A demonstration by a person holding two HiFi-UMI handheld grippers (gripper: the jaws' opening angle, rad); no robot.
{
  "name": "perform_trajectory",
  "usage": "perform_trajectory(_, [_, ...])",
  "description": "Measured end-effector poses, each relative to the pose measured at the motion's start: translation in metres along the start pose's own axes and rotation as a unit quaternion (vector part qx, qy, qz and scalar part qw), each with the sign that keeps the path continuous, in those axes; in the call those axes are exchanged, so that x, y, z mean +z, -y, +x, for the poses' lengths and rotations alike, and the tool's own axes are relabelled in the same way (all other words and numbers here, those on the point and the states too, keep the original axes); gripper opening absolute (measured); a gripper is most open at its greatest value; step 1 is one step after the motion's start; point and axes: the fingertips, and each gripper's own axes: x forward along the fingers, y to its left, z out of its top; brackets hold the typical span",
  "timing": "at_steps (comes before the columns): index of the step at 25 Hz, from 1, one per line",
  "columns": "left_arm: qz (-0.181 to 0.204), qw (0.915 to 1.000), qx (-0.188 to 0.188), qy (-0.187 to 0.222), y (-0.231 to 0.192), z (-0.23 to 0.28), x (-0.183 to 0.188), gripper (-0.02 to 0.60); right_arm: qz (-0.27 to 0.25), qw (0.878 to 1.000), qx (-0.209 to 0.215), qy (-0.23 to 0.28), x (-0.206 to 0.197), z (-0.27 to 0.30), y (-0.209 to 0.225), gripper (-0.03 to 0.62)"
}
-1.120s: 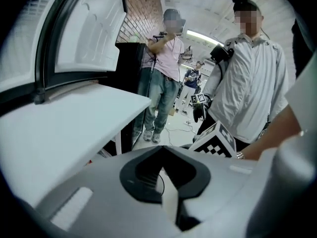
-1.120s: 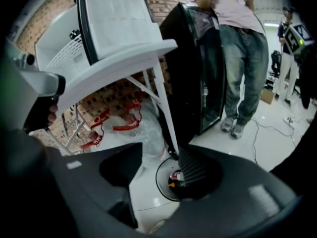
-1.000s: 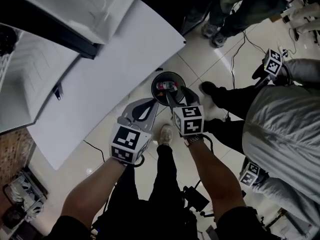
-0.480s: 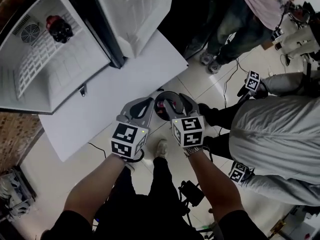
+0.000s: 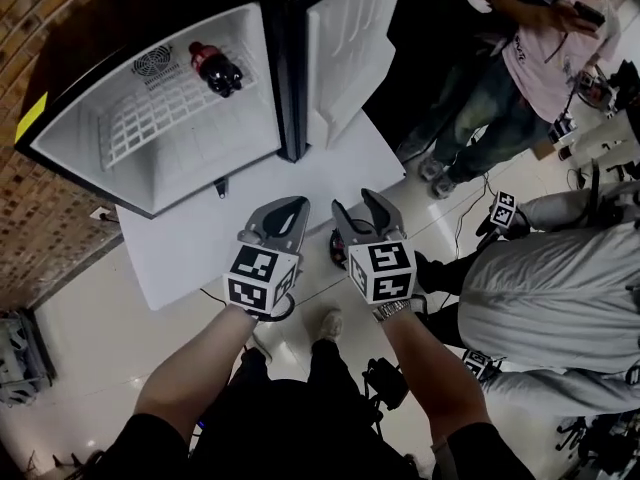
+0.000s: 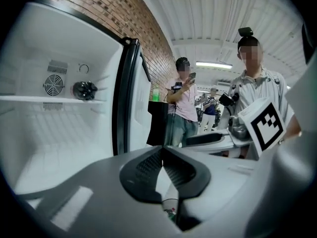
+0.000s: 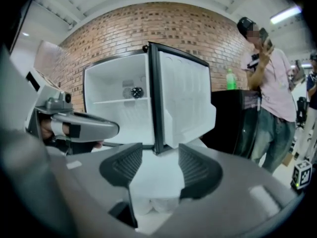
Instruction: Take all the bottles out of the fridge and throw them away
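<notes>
Both grippers have risen toward the open fridge [image 5: 180, 133], one bottle [image 5: 215, 68] on its far shelf. The left gripper [image 5: 288, 211] has its fingers clenched empty; the right gripper [image 5: 358, 211] has them released.

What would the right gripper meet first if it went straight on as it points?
Likely the foot of the open fridge door at its dark hinge edge, or the white platform just below it. Depth is unclear.

Lab-like workshop hall: brick wall [image 7: 163, 29], tiled floor [image 5: 90, 348], strip-lit ceiling [image 6: 208, 14], onlooking bystander [image 6: 184, 103], open fridge [image 5: 195, 153] on white board [image 5: 200, 238].
</notes>
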Motion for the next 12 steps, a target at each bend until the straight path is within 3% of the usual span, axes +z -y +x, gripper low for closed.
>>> perform_trajectory(12, [0.005,0.9950,0.088,0.047,-0.086,-0.078,0.054,0.003,-0.058,0.994,0.071,0.057,0.105,0.048,-0.086,0.230])
